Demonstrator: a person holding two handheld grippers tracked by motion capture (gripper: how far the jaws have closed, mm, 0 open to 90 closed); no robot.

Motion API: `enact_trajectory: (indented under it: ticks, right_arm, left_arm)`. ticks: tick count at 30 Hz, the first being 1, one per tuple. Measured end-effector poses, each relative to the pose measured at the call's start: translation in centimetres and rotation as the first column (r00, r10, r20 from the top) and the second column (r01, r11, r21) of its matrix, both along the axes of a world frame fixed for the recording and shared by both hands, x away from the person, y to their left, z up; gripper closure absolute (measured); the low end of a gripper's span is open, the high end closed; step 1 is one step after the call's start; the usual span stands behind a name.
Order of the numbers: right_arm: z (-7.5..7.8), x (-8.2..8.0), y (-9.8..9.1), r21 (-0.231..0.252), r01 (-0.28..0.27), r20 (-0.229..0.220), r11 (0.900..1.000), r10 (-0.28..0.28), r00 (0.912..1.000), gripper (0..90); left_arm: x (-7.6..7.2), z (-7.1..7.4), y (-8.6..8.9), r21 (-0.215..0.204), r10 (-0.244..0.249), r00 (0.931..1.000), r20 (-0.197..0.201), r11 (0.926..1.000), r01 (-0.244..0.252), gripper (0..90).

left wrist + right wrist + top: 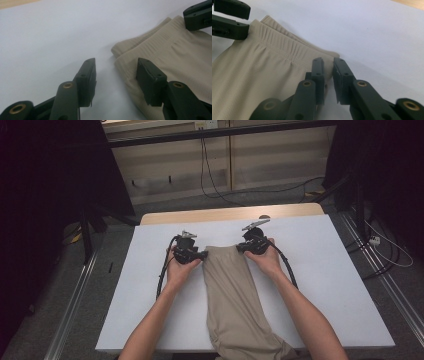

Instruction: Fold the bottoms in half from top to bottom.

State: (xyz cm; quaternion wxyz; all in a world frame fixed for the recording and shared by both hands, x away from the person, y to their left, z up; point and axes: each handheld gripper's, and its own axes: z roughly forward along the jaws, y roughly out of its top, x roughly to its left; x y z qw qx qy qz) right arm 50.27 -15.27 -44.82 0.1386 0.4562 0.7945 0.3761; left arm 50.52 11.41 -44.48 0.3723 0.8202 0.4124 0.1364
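Tools, both black two-jaw types, sit at the top corners of a beige knit garment (235, 300) near frame centre in the high view. Left tool (204, 255) at the garment's upper left corner; right tool (240, 248) at its upper right corner.

Left tool, own view: jaws stand about half apart. One jaw rests over bare white worktop (325, 270), the other over the cloth, with the garment's corner edge lying between them. Pads not pressing on it; nothing held.

Right tool, own view: jaws nearly together, a narrow gap left. They straddle the corner of the ribbed hem; whether the pads pinch the cloth I cannot tell.

Garment: beige, fine mesh-like knit, with a ribbed band along the top edge and a seam line just below it. Folded, a second layer peeking out behind the band. It lies flat as a long strip from frame centre down to the bottom edge, where it bunches and hangs over the worktop's near side.
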Motion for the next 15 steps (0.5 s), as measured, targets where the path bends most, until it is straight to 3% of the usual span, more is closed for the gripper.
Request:
enact_trajectory:
  ticks: [4, 7, 9, 15]
  right_arm:
    - [-0.2, 0.6, -0.1, 0.022, 0.017, -0.006, 0.9996, -0.017, 0.9998, 83.6]
    - [-0.4, 1.2, 0.0, 0.025, 0.008, -0.022, 0.9996, -0.007, 0.9997, 81.5]
    - [-0.3, 1.5, 0.0, 0.026, 0.008, -0.027, 0.9996, -0.008, 0.9996, 78.8]
    - [-0.3, 2.5, 0.0, 0.037, 0.004, -0.057, 0.9993, -0.002, 0.9984, 70.9]
  left_arm:
    - [0.2, 0.0, 0.1, -0.015, 0.005, 1.0, -0.008, 0.9999, -0.006, 50.1]
    - [0.4, -0.1, 0.1, -0.021, 0.005, 0.9999, -0.009, 0.9998, -0.005, 55.7]
    - [0.6, -0.2, 0.1, -0.011, 0.012, 0.9999, -0.002, 0.9999, -0.012, 56.8]
    - [1.0, -0.4, 0.4, -0.043, 0.03, 0.9991, -0.029, 0.9986, -0.031, 56.6]
